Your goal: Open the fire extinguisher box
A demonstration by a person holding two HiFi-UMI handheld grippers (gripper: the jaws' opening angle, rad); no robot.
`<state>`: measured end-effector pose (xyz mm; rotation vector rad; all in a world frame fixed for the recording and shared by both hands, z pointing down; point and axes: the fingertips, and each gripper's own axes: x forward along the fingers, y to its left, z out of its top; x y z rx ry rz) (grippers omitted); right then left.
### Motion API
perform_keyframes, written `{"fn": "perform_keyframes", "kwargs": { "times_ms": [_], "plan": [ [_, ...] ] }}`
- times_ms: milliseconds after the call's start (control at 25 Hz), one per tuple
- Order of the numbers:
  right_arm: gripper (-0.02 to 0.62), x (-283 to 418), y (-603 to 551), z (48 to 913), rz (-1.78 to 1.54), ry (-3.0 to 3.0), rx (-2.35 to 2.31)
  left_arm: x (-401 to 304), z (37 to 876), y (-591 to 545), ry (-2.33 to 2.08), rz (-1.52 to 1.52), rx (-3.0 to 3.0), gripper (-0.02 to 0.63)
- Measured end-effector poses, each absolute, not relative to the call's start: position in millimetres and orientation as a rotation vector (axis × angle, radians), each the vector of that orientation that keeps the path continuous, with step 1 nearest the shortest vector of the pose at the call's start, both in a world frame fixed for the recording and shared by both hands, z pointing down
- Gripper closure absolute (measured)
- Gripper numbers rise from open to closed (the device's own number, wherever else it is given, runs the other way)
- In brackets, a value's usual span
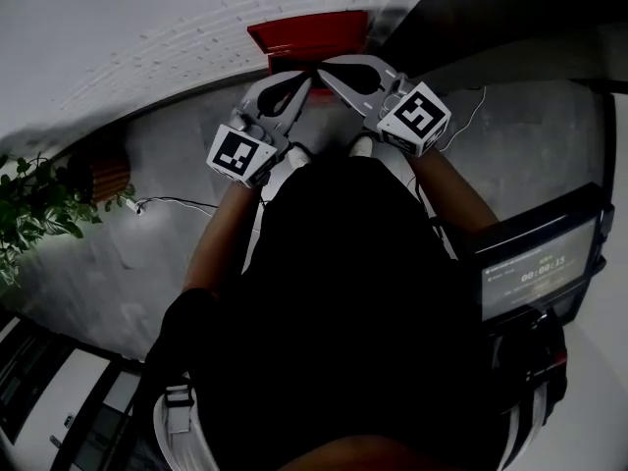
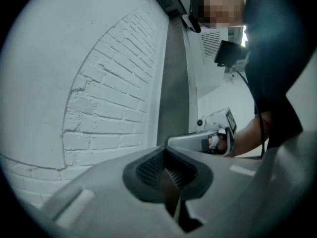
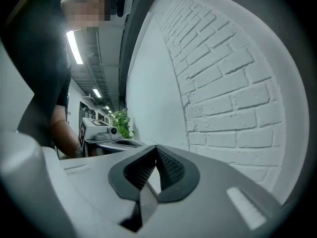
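Observation:
The red fire extinguisher box stands against the white brick wall, seen from above at the top of the head view. Both grippers are held level, side by side, just short of it. The tips of my left gripper and my right gripper almost touch each other below the box's front edge. In the left gripper view, my left gripper has its pads together with nothing between them. My right gripper is likewise shut and empty in its own view. Neither gripper view shows the box, only brick wall.
A potted plant stands at the left, with a cable trailing over the grey floor beside it. A dark screen on a stand is at the right. The person's body fills the lower middle of the head view.

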<state>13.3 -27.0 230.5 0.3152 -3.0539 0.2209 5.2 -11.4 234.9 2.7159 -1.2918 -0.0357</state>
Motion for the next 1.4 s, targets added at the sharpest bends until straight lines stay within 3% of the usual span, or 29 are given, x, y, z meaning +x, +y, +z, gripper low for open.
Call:
{"fn": "perform_keyframes", "kwargs": {
  "times_ms": [1400],
  "plan": [
    [0.586,-8.3,-25.9,225.5,0.192,-3.095,0.302,-22.7,231.8,-17.8,-1.369,-0.121,2.726,0.604]
  ]
}}
